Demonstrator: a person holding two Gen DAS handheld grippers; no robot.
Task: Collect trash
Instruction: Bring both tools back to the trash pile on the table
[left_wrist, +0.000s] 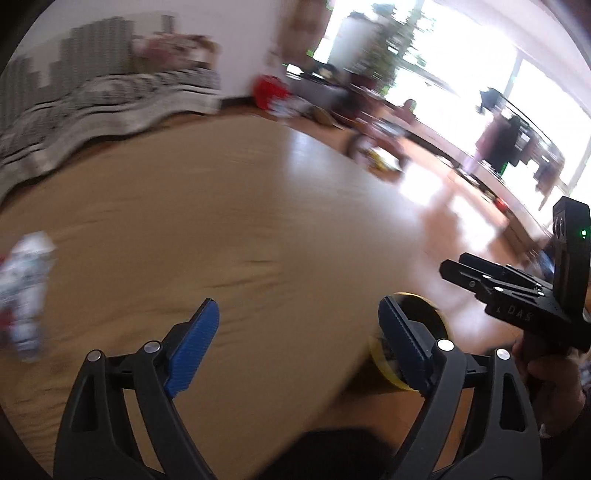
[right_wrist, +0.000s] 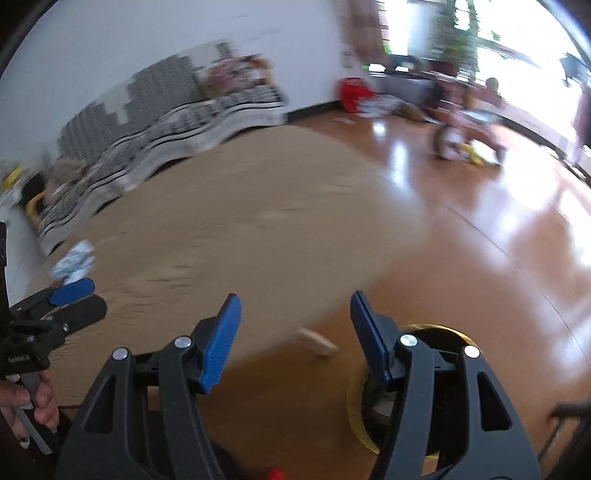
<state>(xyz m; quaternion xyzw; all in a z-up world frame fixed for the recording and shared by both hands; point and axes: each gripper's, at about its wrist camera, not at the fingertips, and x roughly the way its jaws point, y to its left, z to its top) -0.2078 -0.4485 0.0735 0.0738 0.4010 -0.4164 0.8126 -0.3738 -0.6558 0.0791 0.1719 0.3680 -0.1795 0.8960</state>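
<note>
Left wrist view: the left gripper (left_wrist: 297, 339) hangs over a tan table (left_wrist: 221, 221), its blue pads (left_wrist: 192, 350) spread wide with nothing between them. A crumpled white wrapper (left_wrist: 26, 291) with red and teal print lies on the table at its left edge, well apart from the gripper; the blur hides what it is exactly. Just past the table's near right edge, a bin (left_wrist: 410, 339) with a yellow rim and dark inside stands on the floor, partly hidden behind the right-hand pad. Further right, the right gripper (left_wrist: 454, 271) shows from the side, held in a hand (left_wrist: 546, 373); its fingers look apart from here. A sofa (left_wrist: 92, 96) with a striped cover stands against the far wall.

Right wrist view: the right gripper (right_wrist: 295, 332) points across the table's (right_wrist: 240, 221) right edge, its pads (right_wrist: 221, 343) wide apart and empty. The bin (right_wrist: 356, 402) sits on the glossy floor (right_wrist: 461, 240) below the right-hand finger, beside the table. The wrapper (right_wrist: 74, 262) lies near the table's left edge, just beyond the tips of the left gripper (right_wrist: 83, 299), which comes in from the left, its fingers a little apart, with a hand (right_wrist: 33, 402) on its handle. A small pale object (right_wrist: 317, 341) lies on the floor by the table edge; too blurred to name.
</note>
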